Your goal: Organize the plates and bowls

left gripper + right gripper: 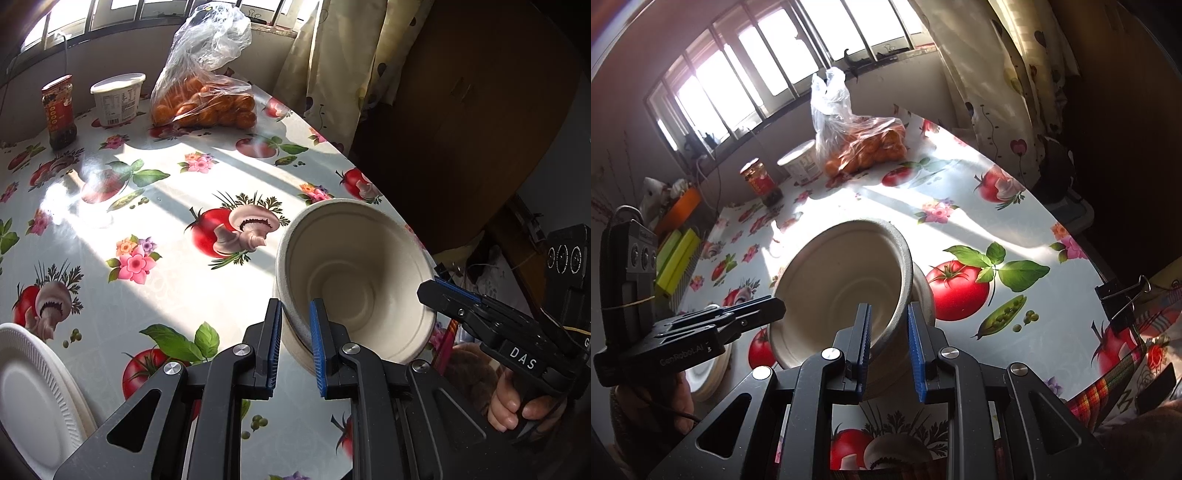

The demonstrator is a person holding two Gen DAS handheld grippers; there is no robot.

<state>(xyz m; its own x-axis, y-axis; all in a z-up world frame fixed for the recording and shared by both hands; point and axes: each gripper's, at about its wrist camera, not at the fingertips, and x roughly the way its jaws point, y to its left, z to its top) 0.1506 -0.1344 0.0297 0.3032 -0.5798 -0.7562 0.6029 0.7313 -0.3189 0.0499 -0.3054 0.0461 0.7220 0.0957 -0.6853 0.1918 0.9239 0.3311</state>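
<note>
Near the table's right edge (373, 206), our left gripper (295, 332) and right gripper (888, 332) each pinch a tilted bowl's rim (354, 273); sunlit tablecloth lies open ahead, plates (33, 387) left.

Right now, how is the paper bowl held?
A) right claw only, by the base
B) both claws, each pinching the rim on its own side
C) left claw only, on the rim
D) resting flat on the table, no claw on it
B: the left claw clamps the wall of the bowl at one side of the rim, and the right claw clamps the opposite side, with the bowl tilted above the table.
</note>
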